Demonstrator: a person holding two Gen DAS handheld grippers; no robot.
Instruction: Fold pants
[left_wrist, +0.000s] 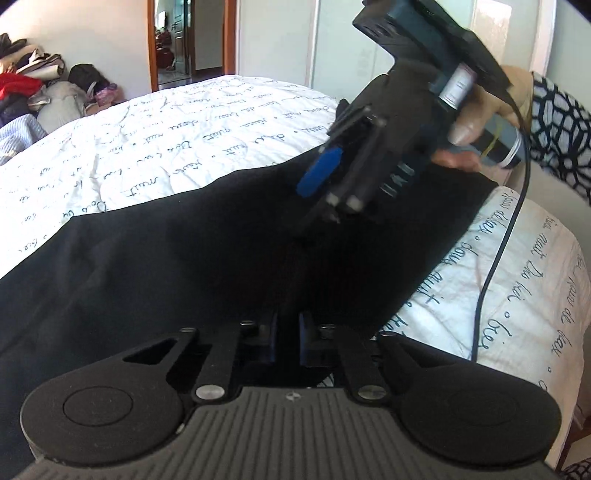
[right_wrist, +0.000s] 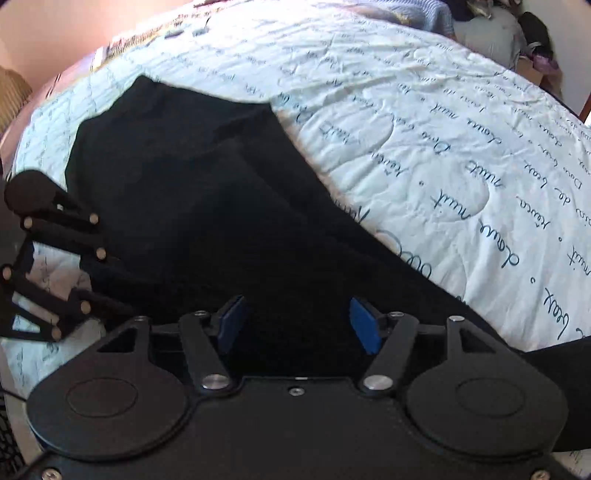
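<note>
Black pants (left_wrist: 184, 258) lie spread on a white bedspread. My left gripper (left_wrist: 288, 332) sits at their near edge, its blue pads almost together with a fold of black cloth pinched between them. From the upper right a hand (left_wrist: 480, 107) holds my right gripper (left_wrist: 321, 214), tilted down over the pants. In the right wrist view the right gripper (right_wrist: 299, 325) stands open, blue pads wide apart just above the pants (right_wrist: 207, 206), with nothing pressed between them. The left gripper (right_wrist: 118, 286) comes in from the left edge, its tips lost against the dark cloth.
The bedspread (left_wrist: 166, 140) carries handwritten script and runs far beyond the pants. A pile of clothes and bags (left_wrist: 40, 92) lies past its far left side, near a doorway (left_wrist: 184, 40). A black cable (left_wrist: 495, 266) hangs at the right. A patterned sleeve (left_wrist: 557, 136) shows at the right edge.
</note>
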